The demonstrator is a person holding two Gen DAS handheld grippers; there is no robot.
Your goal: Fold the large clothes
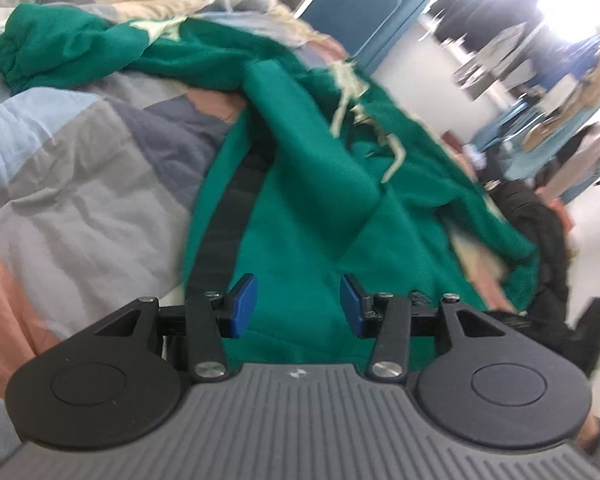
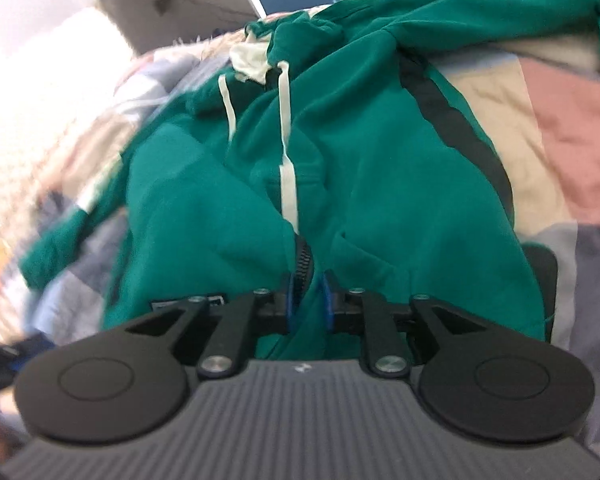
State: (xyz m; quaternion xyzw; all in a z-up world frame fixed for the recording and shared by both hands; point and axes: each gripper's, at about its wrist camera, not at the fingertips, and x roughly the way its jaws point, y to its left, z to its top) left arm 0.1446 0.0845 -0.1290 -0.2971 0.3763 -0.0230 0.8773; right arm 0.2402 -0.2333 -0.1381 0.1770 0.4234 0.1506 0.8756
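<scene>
- Only the right wrist view shows the white drawstrings [image 2: 287, 168] and black zipper [image 2: 305, 266] of the green hoodie [image 2: 204, 208], which lies rumpled on a patchwork bedspread [image 2: 560, 92].
- The right gripper [image 2: 308, 300] pinches a fleece fold beside the zipper.
- Left view: the left gripper [image 1: 298, 306] is spread over the hoodie [image 1: 300, 208], nothing between its blue pads (background blurred).

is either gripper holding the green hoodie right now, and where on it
The right gripper pinches the green hoodie at its zipper edge. The left gripper is open over it, holding nothing.
</scene>
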